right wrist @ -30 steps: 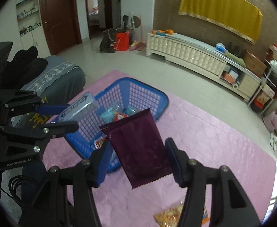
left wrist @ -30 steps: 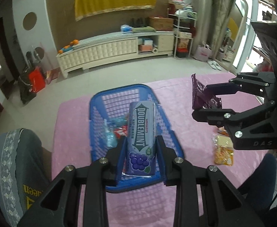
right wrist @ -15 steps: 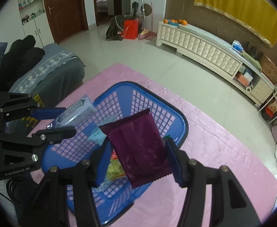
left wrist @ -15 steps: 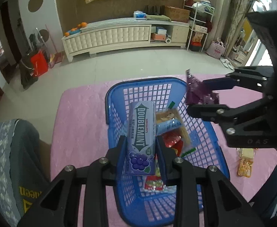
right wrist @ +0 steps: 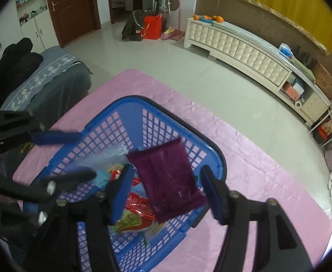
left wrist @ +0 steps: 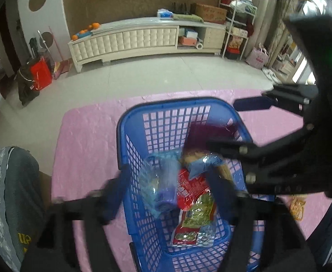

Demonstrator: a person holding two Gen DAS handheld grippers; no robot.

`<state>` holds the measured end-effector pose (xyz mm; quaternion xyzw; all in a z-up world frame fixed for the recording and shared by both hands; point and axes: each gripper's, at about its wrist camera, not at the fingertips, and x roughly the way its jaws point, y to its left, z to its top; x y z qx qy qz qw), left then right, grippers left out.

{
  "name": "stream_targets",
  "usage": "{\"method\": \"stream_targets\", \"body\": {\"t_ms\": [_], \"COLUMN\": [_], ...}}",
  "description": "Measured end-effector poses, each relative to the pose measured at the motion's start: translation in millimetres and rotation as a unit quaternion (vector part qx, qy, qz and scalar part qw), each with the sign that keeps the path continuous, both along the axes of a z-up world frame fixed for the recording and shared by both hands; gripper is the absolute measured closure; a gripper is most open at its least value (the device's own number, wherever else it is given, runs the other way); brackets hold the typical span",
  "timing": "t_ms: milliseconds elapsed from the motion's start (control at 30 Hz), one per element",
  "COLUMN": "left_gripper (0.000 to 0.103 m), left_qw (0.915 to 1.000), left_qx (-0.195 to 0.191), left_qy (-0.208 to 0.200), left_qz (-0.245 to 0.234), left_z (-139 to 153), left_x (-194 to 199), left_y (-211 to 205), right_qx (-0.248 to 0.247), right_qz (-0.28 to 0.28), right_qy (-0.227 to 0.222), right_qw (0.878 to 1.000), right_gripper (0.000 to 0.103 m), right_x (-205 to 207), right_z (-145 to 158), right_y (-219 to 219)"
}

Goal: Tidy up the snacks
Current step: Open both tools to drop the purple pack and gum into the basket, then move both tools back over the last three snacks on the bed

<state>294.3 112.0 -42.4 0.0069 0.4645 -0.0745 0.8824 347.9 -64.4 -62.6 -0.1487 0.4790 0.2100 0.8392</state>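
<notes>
Both grippers had just let go over the blue basket on the pink worktop. A second before, the left gripper had clamped a gum pack and the right gripper a purple packet; half a second before, both were carried in over the basket, snacks still clamped.

Now the right jaws stood wide apart, and the purple packet lay loose between them, apparently dropping toward the snacks below. The left jaws, badly blurred, had also spread open, and the gum pack was a bluish smear, seemingly falling inside the basket beside a red snack bag.

That likely put two more snacks away. A yellow snack bag still lay on the worktop outside the basket, probably the next pick.
</notes>
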Motion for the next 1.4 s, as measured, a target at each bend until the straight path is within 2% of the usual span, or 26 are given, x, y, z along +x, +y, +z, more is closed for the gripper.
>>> {"method": "stream_targets", "body": {"t_ms": [100,333,467,833,1100,1400], "left_gripper": [0.033,0.031,0.024,0.024,0.024,0.024], "left_qw": [1.0,0.9997,0.999,0.9959,0.9914,0.9886], "left_qx": [-0.004,-0.004,-0.005,-0.005,-0.007,-0.013], "left_qy": [-0.005,-0.018,-0.03,-0.047,-0.044,-0.002], "left_qz": [-0.007,-0.017,-0.031,-0.077,-0.123,-0.15], "left_z": [6.3,23.6,33.9,55.7,50.7,5.9], "left_x": [-9.2,-40.5,-60.8,-102.1,-107.7,-105.7], "left_y": [-2.8,-17.9,-34.1,-100.2,-158.5,-209.5], "right_qx": [0.006,0.037,0.04,0.043,0.035,0.014], "right_qz": [-0.02,-0.065,-0.091,-0.131,-0.171,-0.193], "right_qy": [-0.007,0.003,-0.009,-0.031,-0.025,0.003], "right_qw": [1.0,0.997,0.995,0.99,0.984,0.981], "right_gripper": [0.016,0.015,0.015,0.015,0.015,0.015], "right_x": [-7.3,-48.0,-72.1,-141.0,-166.9,-176.9], "right_z": [5.9,27.7,42.6,71.4,59.5,14.1], "right_y": [-10.3,-47.9,-69.2,-135.8,-187.6,-230.8]}}
